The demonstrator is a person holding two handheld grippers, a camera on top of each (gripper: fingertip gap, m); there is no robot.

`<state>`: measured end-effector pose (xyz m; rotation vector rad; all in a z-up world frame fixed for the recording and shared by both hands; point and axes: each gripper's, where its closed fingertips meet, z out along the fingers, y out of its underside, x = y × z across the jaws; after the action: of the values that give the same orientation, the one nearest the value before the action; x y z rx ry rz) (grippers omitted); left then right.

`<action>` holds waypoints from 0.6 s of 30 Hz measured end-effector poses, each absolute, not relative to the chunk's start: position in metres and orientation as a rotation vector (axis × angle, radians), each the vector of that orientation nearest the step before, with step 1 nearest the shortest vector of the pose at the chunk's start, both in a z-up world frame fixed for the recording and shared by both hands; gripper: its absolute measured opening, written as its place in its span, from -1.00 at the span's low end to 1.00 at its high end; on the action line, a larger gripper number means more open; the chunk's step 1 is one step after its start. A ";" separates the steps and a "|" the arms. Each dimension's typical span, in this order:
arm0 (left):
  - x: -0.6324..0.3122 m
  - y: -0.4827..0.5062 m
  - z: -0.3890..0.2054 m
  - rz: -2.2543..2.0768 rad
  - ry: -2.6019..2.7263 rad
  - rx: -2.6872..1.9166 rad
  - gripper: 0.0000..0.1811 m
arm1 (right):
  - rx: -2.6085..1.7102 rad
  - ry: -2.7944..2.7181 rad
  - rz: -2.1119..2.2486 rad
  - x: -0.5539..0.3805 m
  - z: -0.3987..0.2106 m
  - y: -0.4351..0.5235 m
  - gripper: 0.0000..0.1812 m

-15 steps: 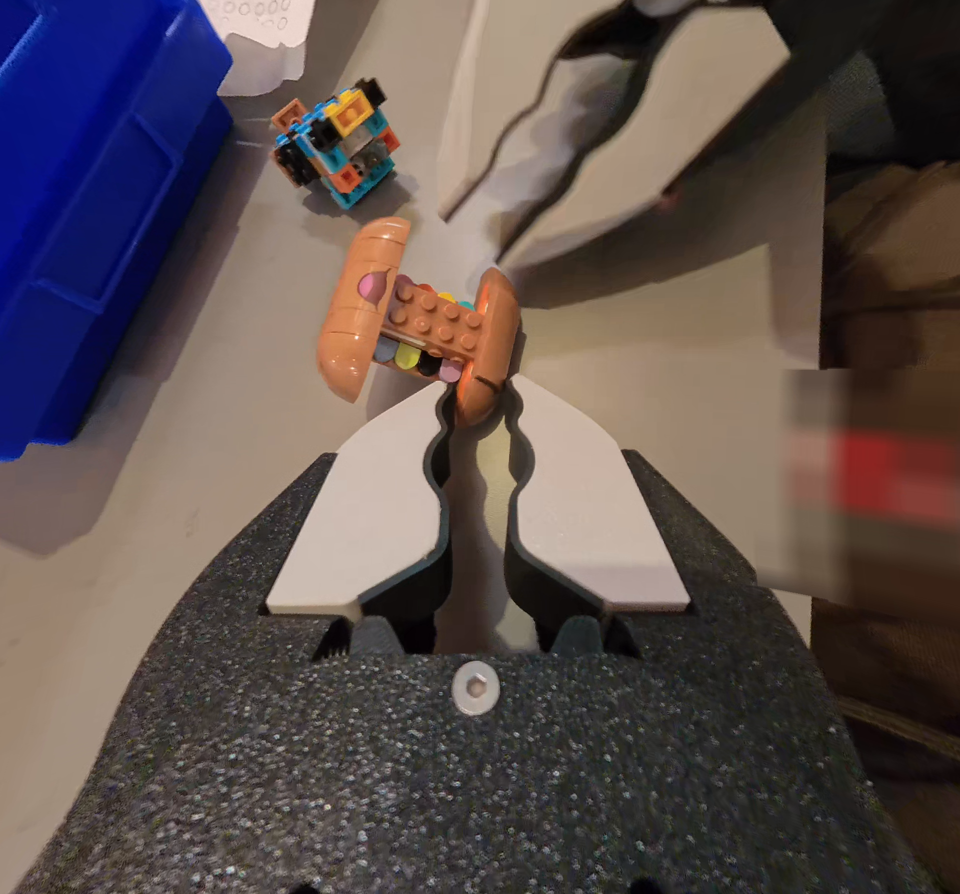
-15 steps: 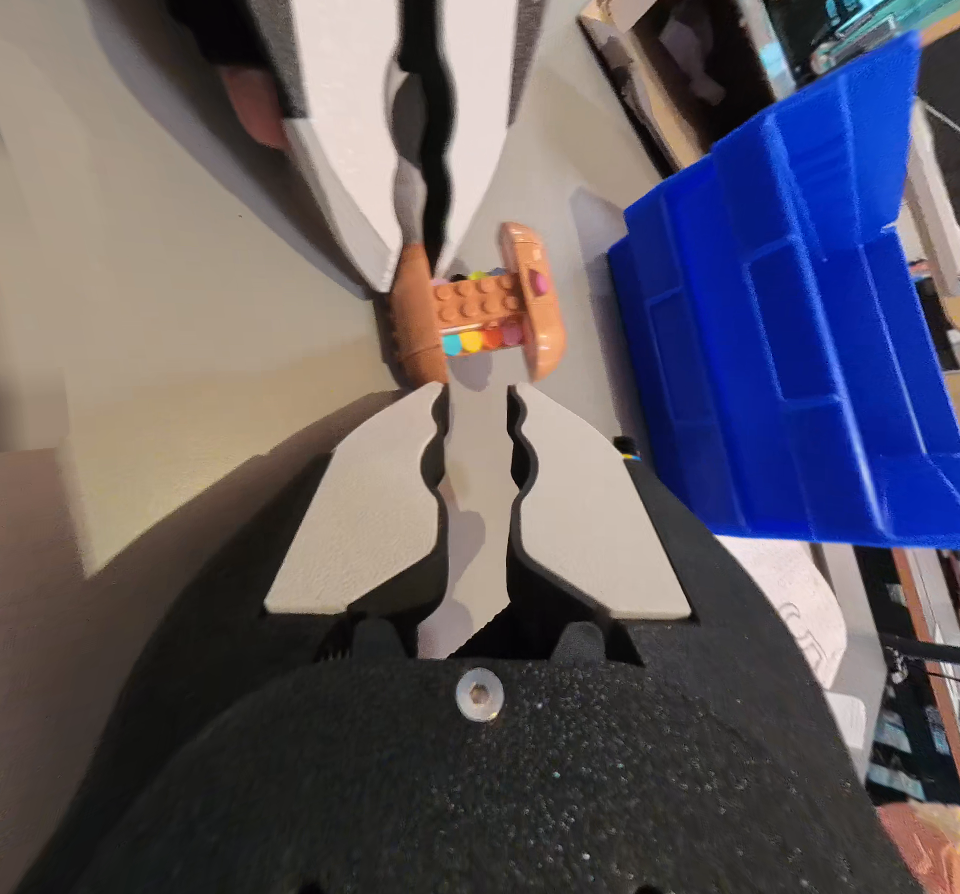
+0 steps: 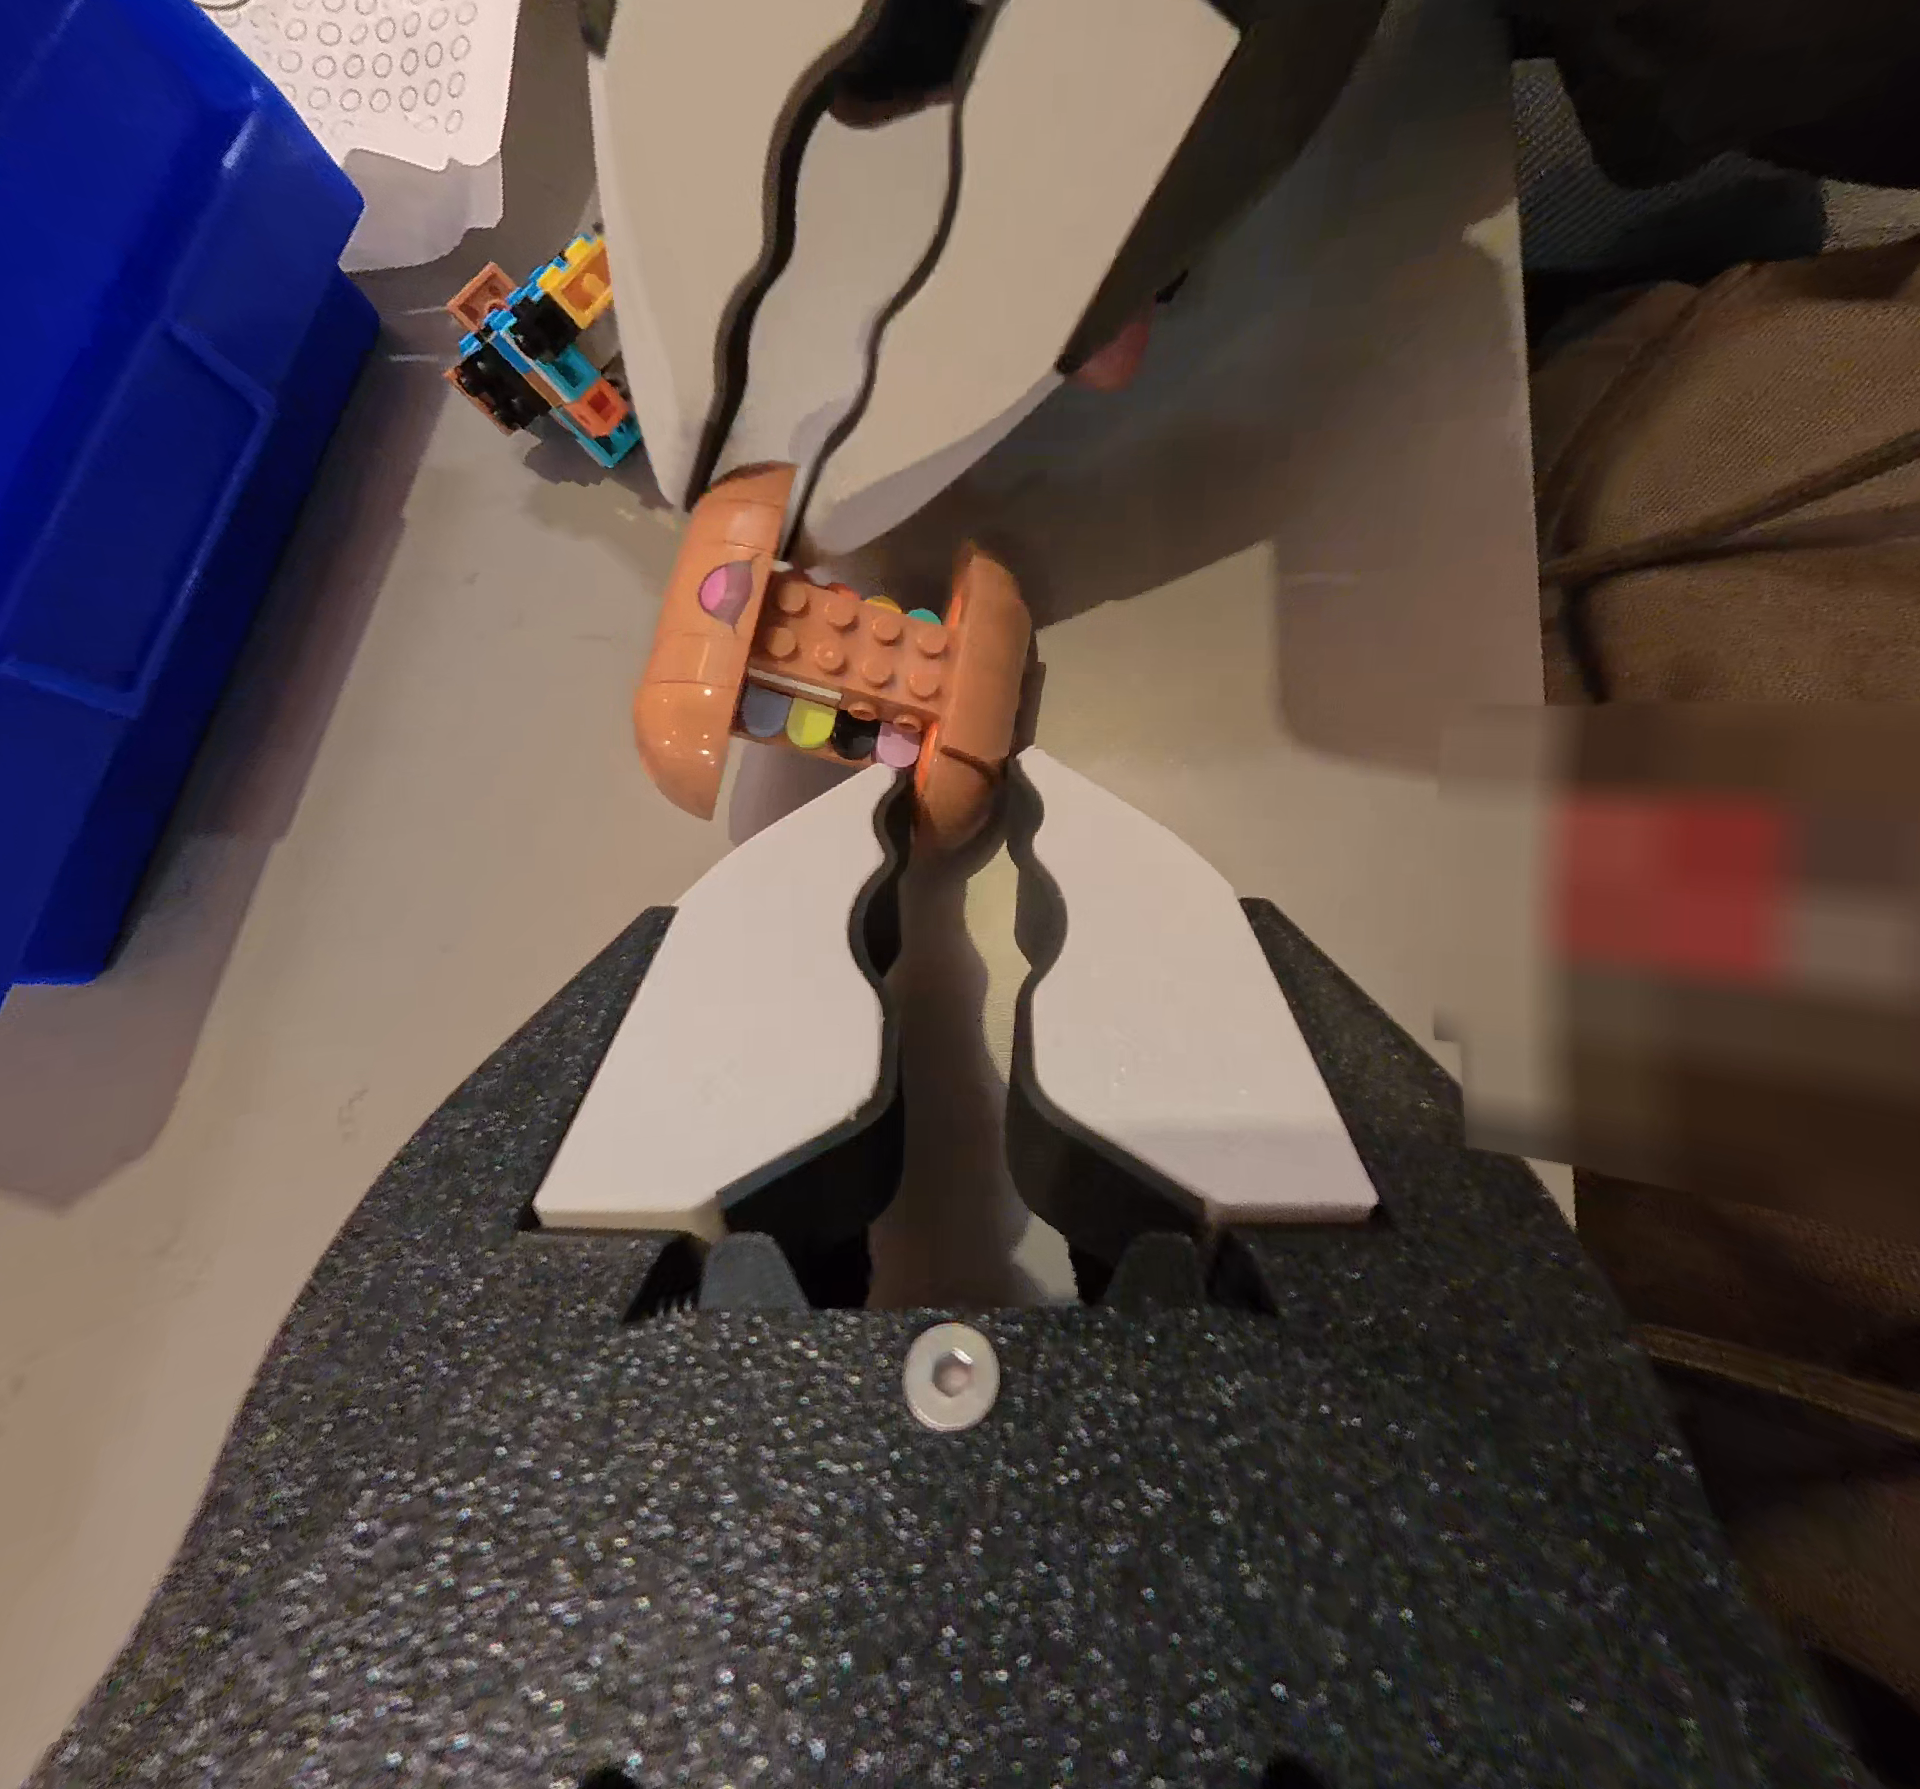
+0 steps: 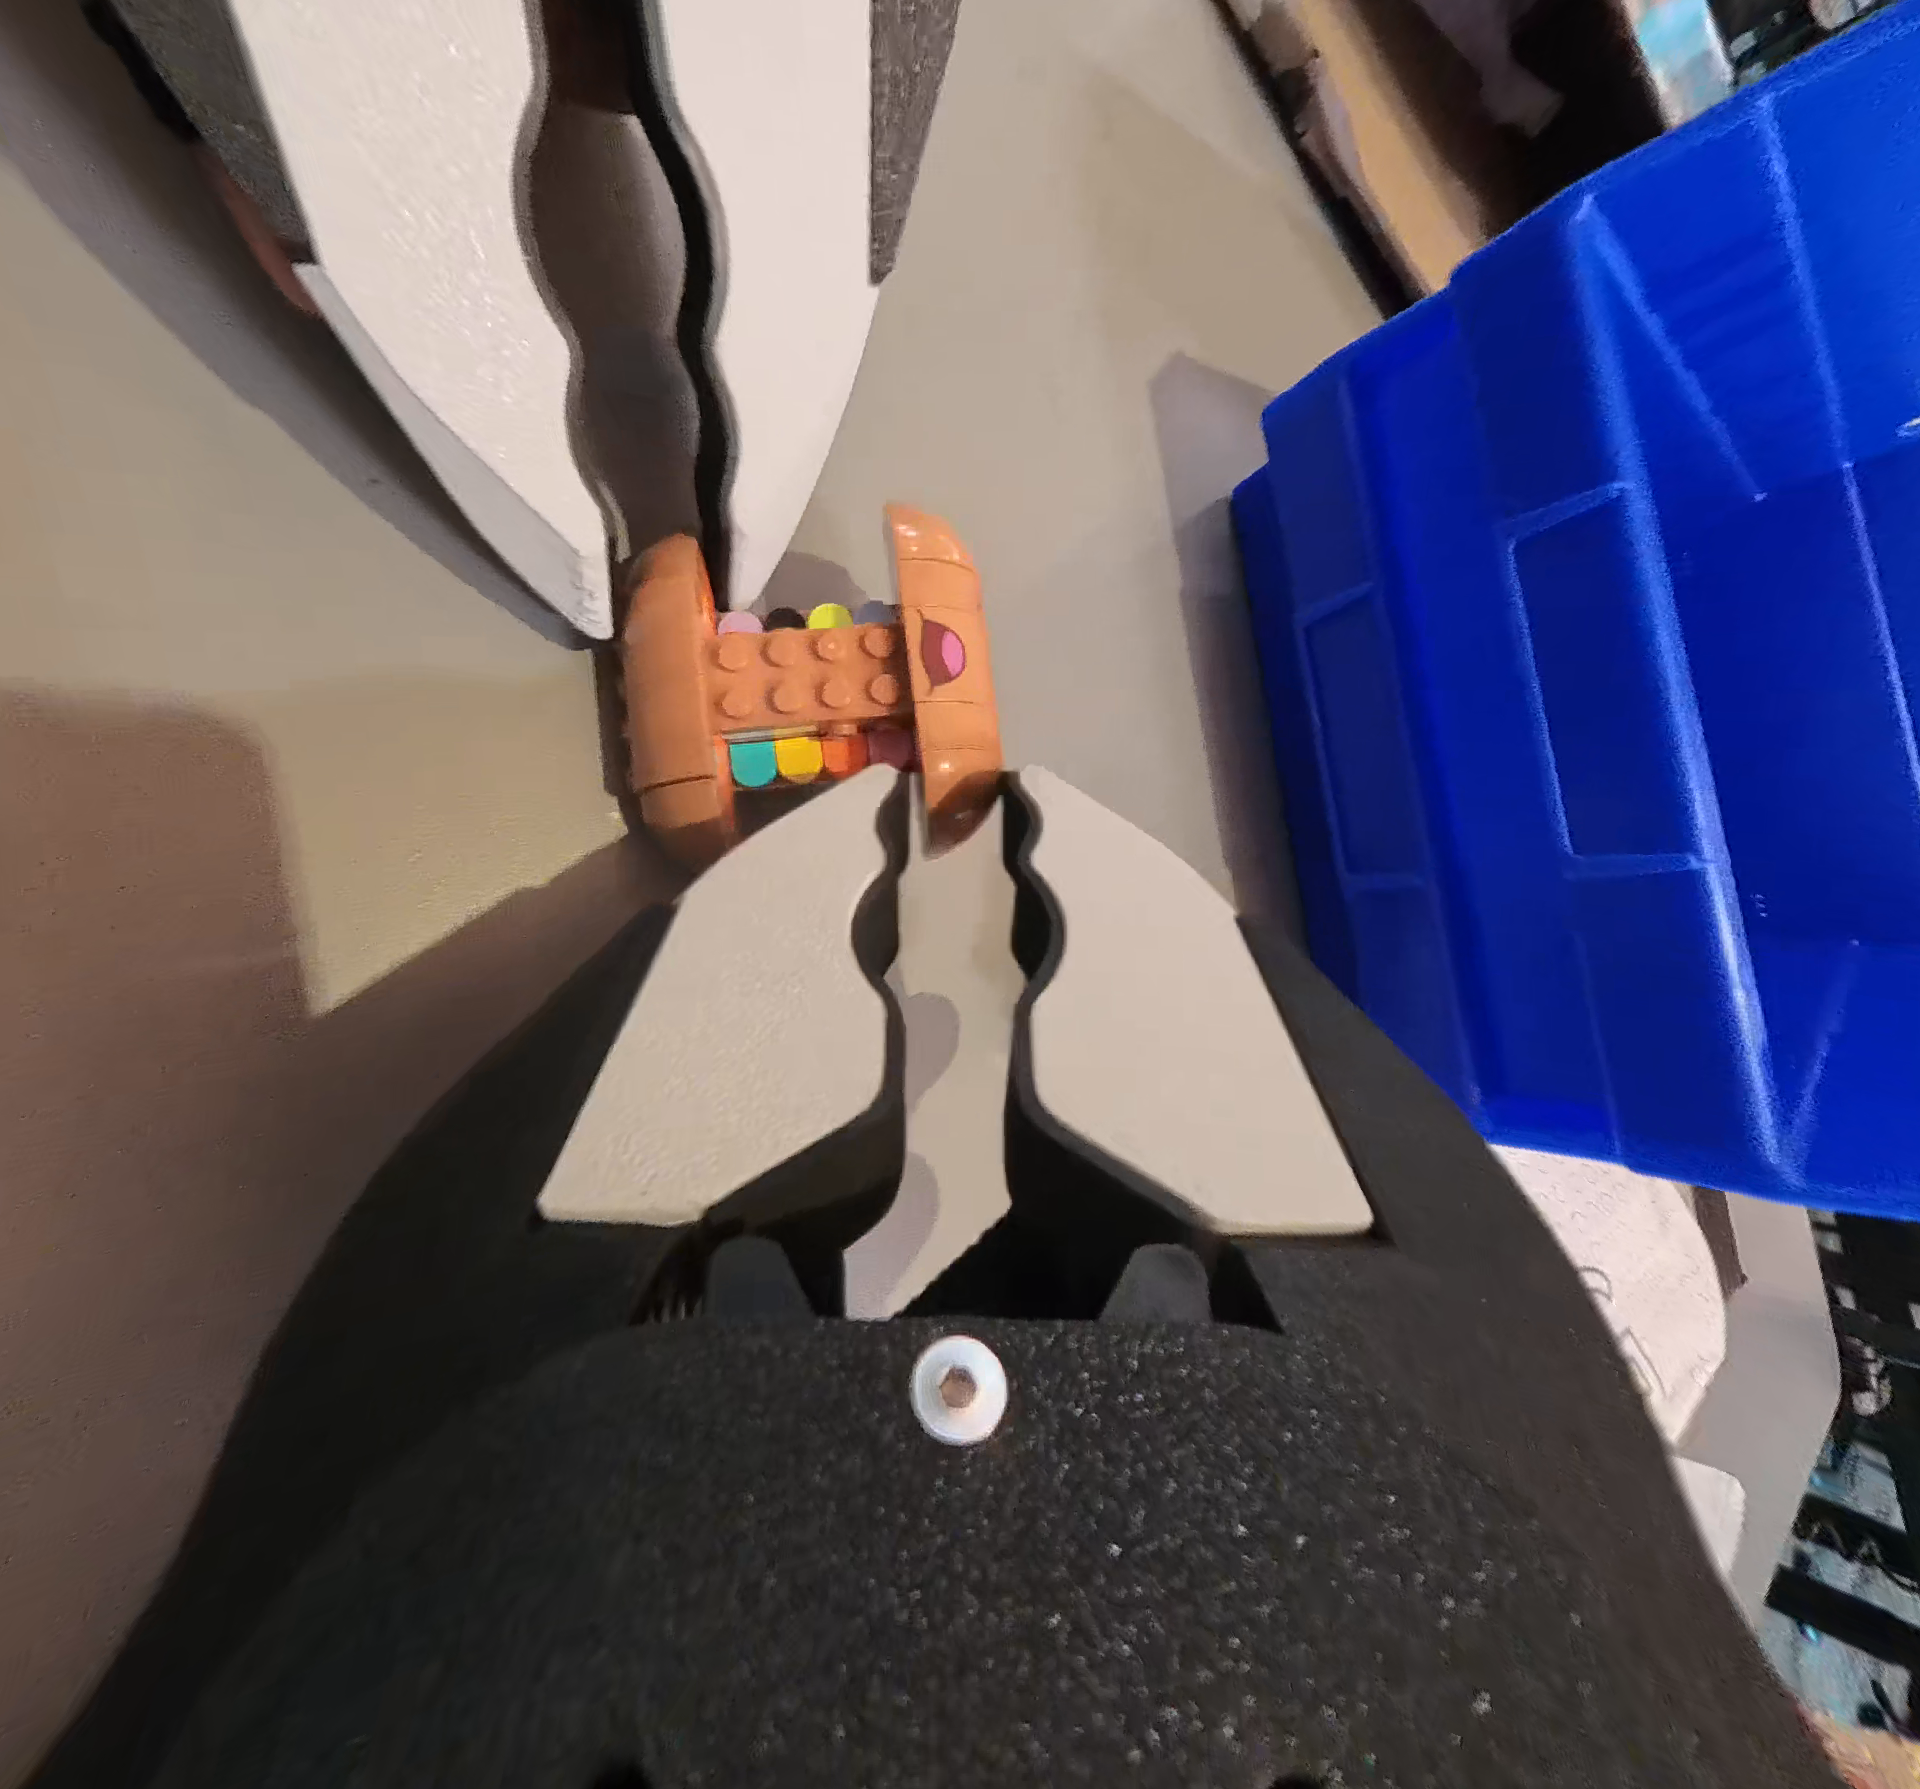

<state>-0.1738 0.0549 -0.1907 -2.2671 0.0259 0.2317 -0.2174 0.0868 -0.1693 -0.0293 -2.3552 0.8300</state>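
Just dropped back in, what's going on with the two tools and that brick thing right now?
Both tools are pinching the same orange brick model, one at each rounded end cap. The left tool is shut on one cap, the right tool on the opposite cap, the one with the pink mark. The model sits just over the grey table. A blue bin stands beside it, and a smaller multicoloured brick build lies behind.
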 end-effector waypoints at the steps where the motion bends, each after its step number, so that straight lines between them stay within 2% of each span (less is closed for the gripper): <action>1: -0.174 0.055 -0.191 0.233 0.022 -2.265 -0.81 | -0.029 -2.357 0.831 -0.218 -0.169 0.087 -0.83; 8: -0.180 0.054 -0.184 0.285 -0.018 -2.217 -0.79 | -0.293 -2.454 0.926 -0.217 -0.179 0.095 -0.83; 18: -0.198 0.053 -0.148 0.103 -0.487 -1.964 -0.67 | -0.752 -2.354 0.867 -0.218 -0.188 0.100 -0.83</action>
<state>-0.1980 0.0531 -0.1476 -1.9637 -0.4874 0.1034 -0.2181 0.1000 -0.1883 -0.7524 -2.3540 0.8669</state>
